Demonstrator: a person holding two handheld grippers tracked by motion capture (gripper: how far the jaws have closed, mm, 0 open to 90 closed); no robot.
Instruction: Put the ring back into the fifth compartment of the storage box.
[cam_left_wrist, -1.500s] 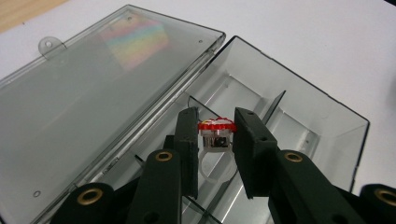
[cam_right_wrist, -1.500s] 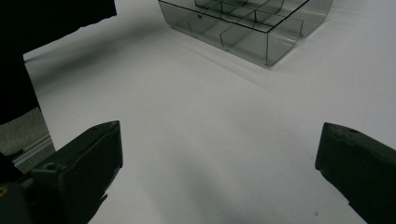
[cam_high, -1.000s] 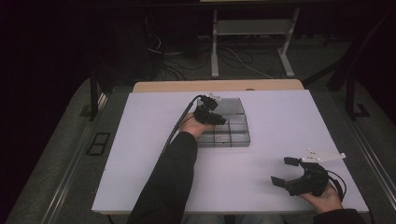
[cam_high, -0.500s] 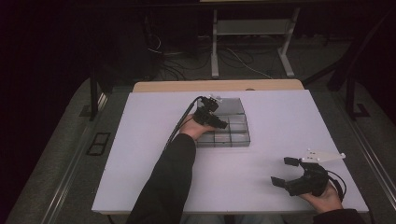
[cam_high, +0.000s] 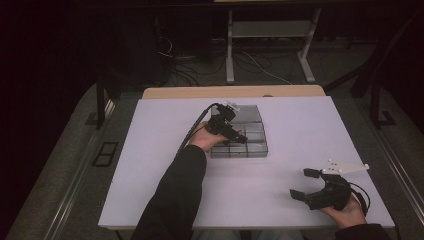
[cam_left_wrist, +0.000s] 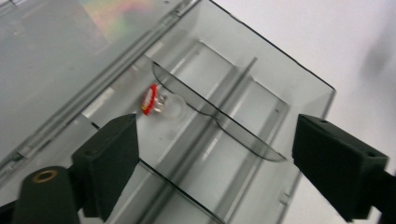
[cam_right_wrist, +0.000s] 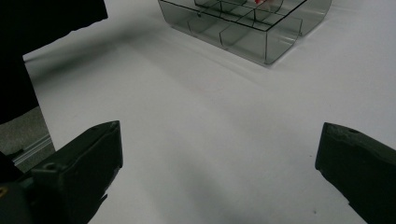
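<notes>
Left claw (cam_left_wrist: 215, 154) has just been opening, jaws now wide apart, nothing between the pads. It hangs over the clear divided organizer box (cam_high: 252, 137) at frame centre in the high view.

The small bulb with the red-ringed base (cam_left_wrist: 161, 101) lies on its side in a compartment, left of centre in the left gripper view, just beside the curved divider (cam_left_wrist: 205, 105) and near the hinge side. Looks like it's been dropped off there, so my guess is this placement is done.

Right claw (cam_right_wrist: 219, 172) is spread wide too and holds nothing, parked low right in the high view over bare white table (cam_high: 300, 120), well apart from the box.

Risks as I see them:
- Bulb is round and free, so any knock to the box could roll it along its compartment.
- My left jaw tips are close over the dividers; pulling out sideways could catch a wall and drag the light box across the table.
- The open lid (cam_left_wrist: 51, 51) sits upper left in the left gripper view, so swinging that way would hit it.

Room: lifting straight up is free. Plenty of bare table lower left and right of the box. Table edge is close under the right hand, so little margin there.
</notes>
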